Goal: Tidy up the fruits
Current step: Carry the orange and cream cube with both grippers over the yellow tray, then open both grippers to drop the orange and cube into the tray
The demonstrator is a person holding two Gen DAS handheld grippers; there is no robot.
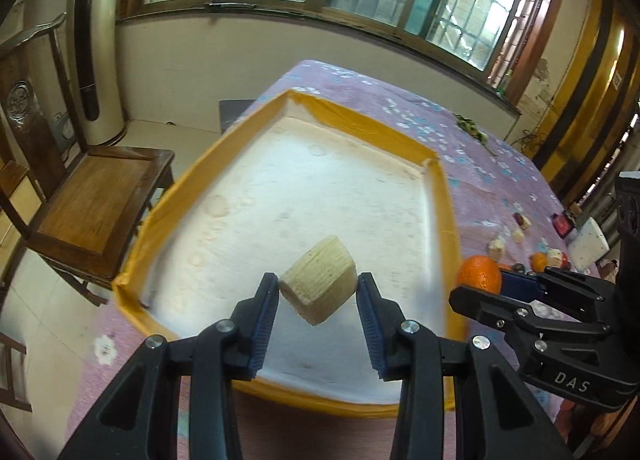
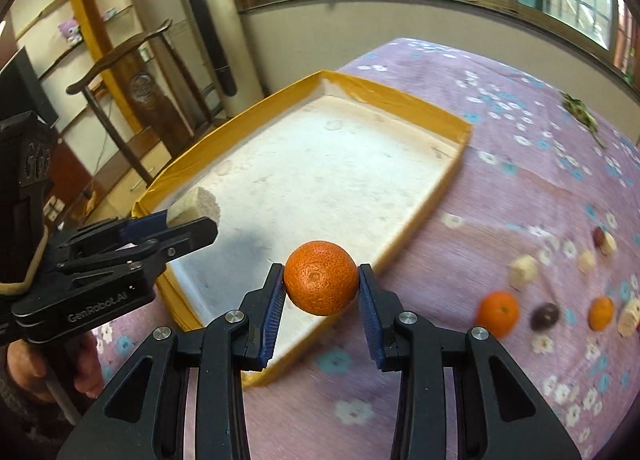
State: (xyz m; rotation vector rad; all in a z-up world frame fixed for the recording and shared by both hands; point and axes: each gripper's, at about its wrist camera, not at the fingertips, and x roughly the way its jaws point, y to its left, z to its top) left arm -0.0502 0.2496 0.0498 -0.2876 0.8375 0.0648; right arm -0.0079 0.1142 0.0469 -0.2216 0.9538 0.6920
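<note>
My left gripper [image 1: 317, 287] is shut on a pale banana chunk [image 1: 318, 284], held in the air over the near part of a shallow white tray with a yellow rim [image 1: 444, 195]. My right gripper [image 2: 321, 280] is shut on an orange [image 2: 321, 277], hanging over the tray's near right edge [image 2: 416, 232]. In the left wrist view the right gripper [image 1: 486, 288] with its orange [image 1: 479, 274] is just right of the tray. In the right wrist view the left gripper [image 2: 192, 221] holds the banana chunk [image 2: 196, 201] over the tray's left side. The tray holds nothing.
Loose fruit lies on the purple flowered cloth [image 2: 520, 187] right of the tray: two oranges [image 2: 498, 314], banana pieces [image 2: 524, 272] and dark round fruits [image 2: 545, 316]. A wooden chair [image 1: 100, 195] stands left of the table. A hand [image 2: 28, 364] grips the left tool's handle.
</note>
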